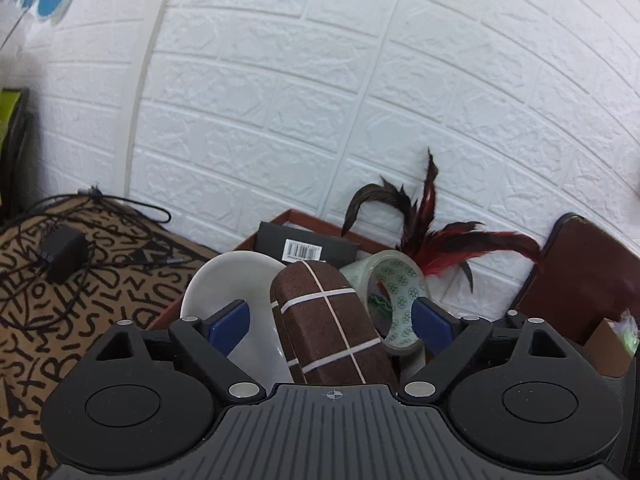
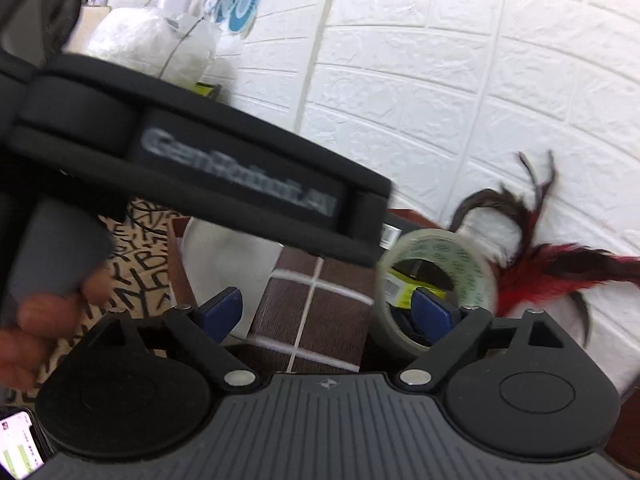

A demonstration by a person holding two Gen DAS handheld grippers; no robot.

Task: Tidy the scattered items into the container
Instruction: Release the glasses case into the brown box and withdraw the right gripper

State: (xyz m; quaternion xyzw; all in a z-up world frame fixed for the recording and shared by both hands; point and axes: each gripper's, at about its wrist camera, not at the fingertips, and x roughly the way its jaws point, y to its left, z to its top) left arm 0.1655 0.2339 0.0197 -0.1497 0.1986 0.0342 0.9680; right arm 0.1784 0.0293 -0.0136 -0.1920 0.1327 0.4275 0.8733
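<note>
A brown box [image 1: 280, 220] against the white wall holds a white bowl [image 1: 228, 276], a brown case with white lines [image 1: 328, 320], a roll of clear tape [image 1: 396, 288], a black barcoded box [image 1: 304, 242] and a red-black feather toy [image 1: 440, 240]. My left gripper [image 1: 332, 320] is open, its blue pads either side of the brown case, not touching. My right gripper [image 2: 326, 312] is open above the same case [image 2: 316, 304], its right pad inside the tape roll [image 2: 440, 276]. The bowl [image 2: 228, 256] and feathers [image 2: 540, 264] show there too.
A black charger and cable [image 1: 64, 252] lie on the patterned cloth [image 1: 60, 320] to the left. A dark brown lid [image 1: 592, 272] stands at the right. The other handheld gripper's black body [image 2: 200, 168] crosses the right wrist view, held by a hand [image 2: 48, 320]. A phone [image 2: 20, 448] lies bottom left.
</note>
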